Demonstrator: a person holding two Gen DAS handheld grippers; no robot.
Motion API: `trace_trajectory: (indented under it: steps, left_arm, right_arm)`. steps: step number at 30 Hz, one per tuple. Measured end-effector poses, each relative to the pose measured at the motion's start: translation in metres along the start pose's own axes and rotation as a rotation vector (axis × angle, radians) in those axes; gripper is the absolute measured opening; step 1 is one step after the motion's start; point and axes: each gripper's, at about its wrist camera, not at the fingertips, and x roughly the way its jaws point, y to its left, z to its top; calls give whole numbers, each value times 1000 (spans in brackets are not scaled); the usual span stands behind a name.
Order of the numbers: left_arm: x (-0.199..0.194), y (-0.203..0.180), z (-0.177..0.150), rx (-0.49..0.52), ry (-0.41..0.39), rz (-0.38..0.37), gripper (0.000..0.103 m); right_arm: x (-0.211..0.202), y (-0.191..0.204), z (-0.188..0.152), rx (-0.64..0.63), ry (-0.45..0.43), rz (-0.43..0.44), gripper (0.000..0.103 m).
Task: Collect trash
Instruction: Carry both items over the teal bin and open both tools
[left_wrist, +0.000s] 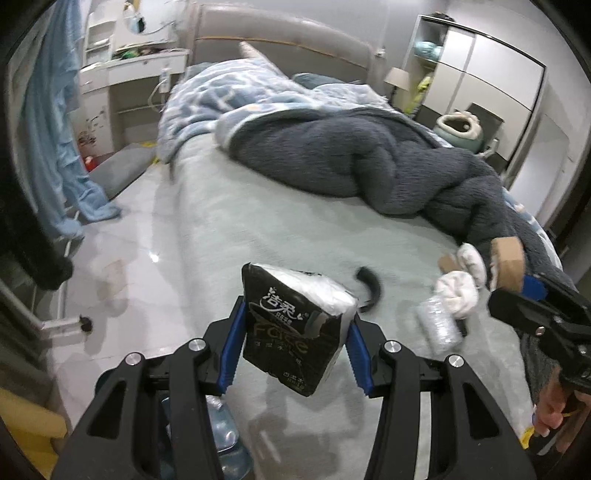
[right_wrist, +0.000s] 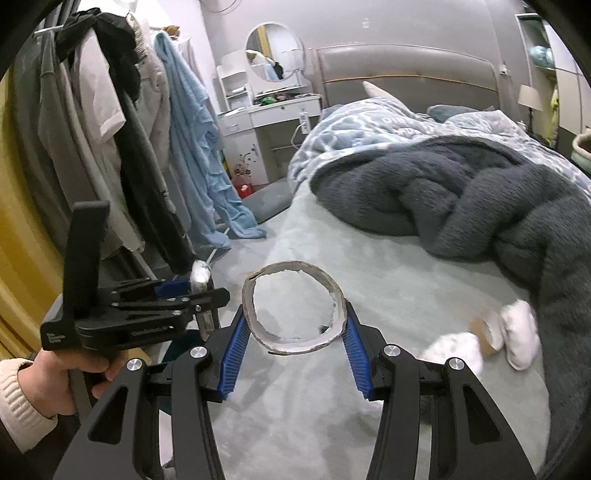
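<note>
My left gripper is shut on a black tissue pack and holds it above the bed's near edge; it also shows in the right wrist view. My right gripper is shut on a cardboard tape-roll core, seen end-on; in the left wrist view the core sits at the right. On the light green bed sheet lie crumpled white tissues, a crushed clear plastic bottle, a cardboard piece and a small black scrap.
A dark grey blanket and a blue patterned quilt cover the far bed. Clothes hang on a rack at the left. A white vanity desk stands by the headboard. A blue bag with bottles sits below my left gripper.
</note>
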Motion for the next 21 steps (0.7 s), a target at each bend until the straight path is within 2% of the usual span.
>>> trace_trajectory:
  steps: [7, 21]
  left_arm:
    - [4, 48, -11, -78, 60, 79, 53]
    - [6, 128, -40, -168, 172, 140, 53]
  right_arm:
    - [26, 32, 12, -24, 28, 39, 50]
    - [90, 98, 13, -77, 126, 109, 50]
